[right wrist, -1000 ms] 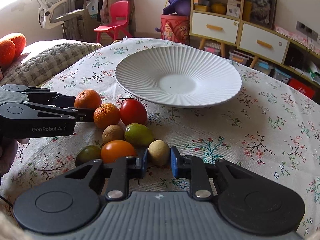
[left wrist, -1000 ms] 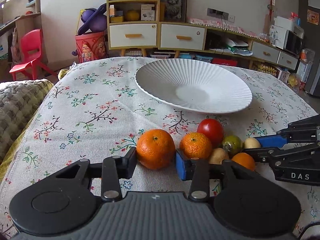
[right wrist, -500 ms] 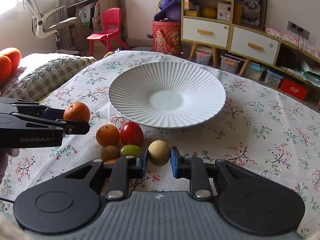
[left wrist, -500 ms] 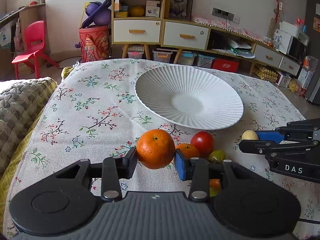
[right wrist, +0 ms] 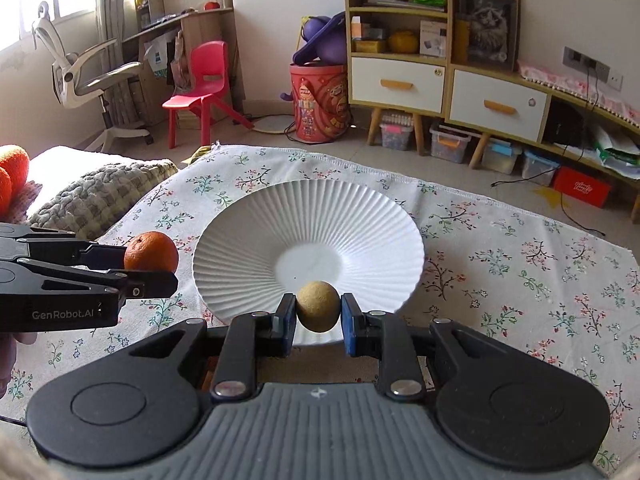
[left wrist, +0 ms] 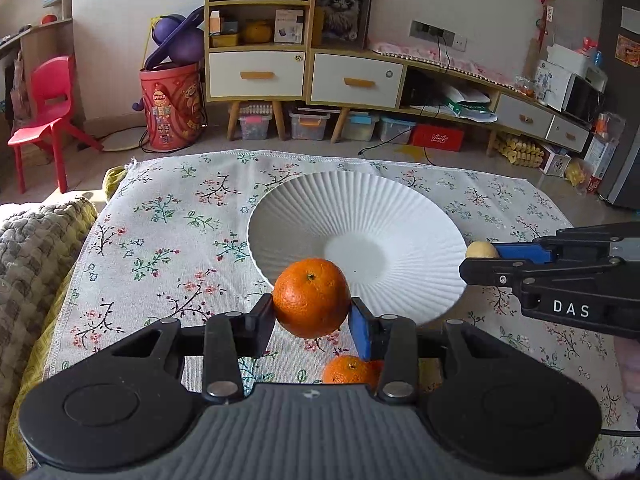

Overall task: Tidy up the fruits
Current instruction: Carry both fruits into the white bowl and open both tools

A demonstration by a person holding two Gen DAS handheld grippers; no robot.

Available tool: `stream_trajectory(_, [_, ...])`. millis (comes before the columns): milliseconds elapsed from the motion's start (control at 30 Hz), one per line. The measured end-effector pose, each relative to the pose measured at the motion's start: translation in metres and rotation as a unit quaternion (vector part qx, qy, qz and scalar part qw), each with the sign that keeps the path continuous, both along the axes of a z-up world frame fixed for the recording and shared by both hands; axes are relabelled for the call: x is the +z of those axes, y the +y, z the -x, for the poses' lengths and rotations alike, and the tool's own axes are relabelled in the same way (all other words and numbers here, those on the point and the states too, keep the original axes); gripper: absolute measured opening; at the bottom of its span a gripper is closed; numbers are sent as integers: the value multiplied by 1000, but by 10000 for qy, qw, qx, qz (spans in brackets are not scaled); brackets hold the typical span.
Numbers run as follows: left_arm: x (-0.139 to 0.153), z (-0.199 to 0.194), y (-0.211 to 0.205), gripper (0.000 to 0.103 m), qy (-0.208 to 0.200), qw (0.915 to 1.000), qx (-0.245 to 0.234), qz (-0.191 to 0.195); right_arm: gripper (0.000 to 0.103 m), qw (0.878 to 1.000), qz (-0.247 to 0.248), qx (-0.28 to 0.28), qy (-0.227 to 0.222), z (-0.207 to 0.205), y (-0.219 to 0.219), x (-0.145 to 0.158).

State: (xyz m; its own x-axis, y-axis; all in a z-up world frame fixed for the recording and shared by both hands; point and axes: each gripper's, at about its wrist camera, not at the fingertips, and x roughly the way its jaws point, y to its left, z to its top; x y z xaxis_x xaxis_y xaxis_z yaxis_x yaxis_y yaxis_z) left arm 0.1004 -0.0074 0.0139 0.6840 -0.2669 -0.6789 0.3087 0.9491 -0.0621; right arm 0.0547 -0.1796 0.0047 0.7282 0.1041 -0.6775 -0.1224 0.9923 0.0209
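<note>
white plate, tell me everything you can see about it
The white plate is a wide, shallow round dish, looking like glazed ceramic, with fine ribs fanning from a smooth flat centre out to the rim. It sits level and upright on the floral tablecloth, and nothing lies in it. The left tongs hold an orange at its near left edge, and the right tongs hold a small tan round fruit above its near rim. Neither fruit visibly touches it.
</note>
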Motion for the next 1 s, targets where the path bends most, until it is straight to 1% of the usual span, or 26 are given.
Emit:
stream_trajectory(200, [-11, -15, -8, 25, 83, 9999, -105, -1, 21, 10000, 48, -18, 48, -17, -5, -7])
stream_trajectory(333, [-20, -25, -12, 25, 185, 9997, -143, 54, 21, 9999, -41, -56, 119, -24, -11, -12])
stream_trajectory(500, [-29, -35, -24, 25, 198, 9992, -359, 19, 21, 9998, -99, -81, 181, -33, -17, -19])
stream_trajectory(767, [-37, -44, -37, 25, 195, 9983, -544, -100, 21, 9997, -62, 53, 226, -40, -15, -26])
stream_trajectory(1000, [-41, -48, -43, 26, 182, 9978, -629, -140, 21, 9996, -88, 193, 167, -39, -17, -26])
